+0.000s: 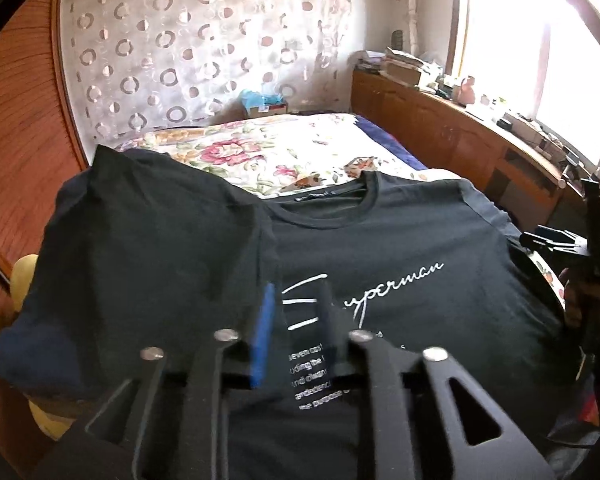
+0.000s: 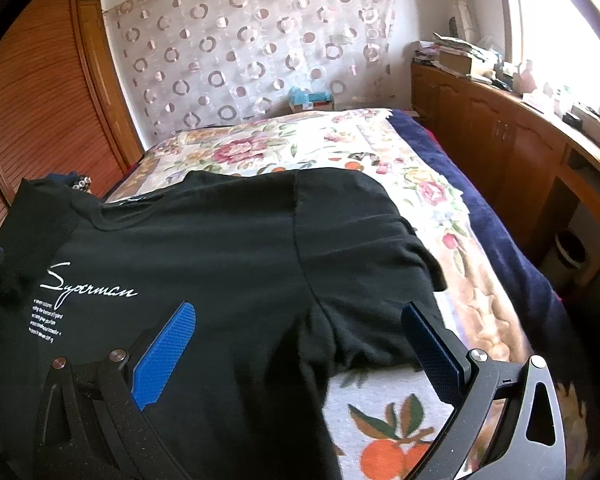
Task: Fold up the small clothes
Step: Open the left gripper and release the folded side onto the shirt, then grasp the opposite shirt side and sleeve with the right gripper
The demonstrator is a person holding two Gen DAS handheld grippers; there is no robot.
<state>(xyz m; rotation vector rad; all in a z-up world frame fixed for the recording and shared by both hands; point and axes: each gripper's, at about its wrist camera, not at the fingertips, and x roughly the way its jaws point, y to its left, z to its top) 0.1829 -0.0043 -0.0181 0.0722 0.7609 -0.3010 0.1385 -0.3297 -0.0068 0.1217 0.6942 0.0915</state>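
Observation:
A black T-shirt [image 1: 400, 232] with white "Superman" script lies face up on a floral bedspread [image 1: 284, 148]. Its left side [image 1: 148, 248] is lifted and folded inward over the chest. My left gripper [image 1: 296, 300] hovers over the print with its fingers a small gap apart; whether they pinch the raised cloth is unclear. In the right wrist view the shirt [image 2: 228, 248] spreads across the bed, its right sleeve [image 2: 384, 236] lying flat. My right gripper [image 2: 300, 316] is wide open above the right sleeve and side, holding nothing. It also shows in the left wrist view [image 1: 556, 240].
The bed has a dark blue blanket edge [image 2: 496, 216] on the right. A wooden cabinet [image 2: 512, 140] with clutter runs under the window. A wooden slatted wardrobe [image 2: 40, 100] stands at the left. A patterned curtain [image 2: 252, 40] hangs behind the bed.

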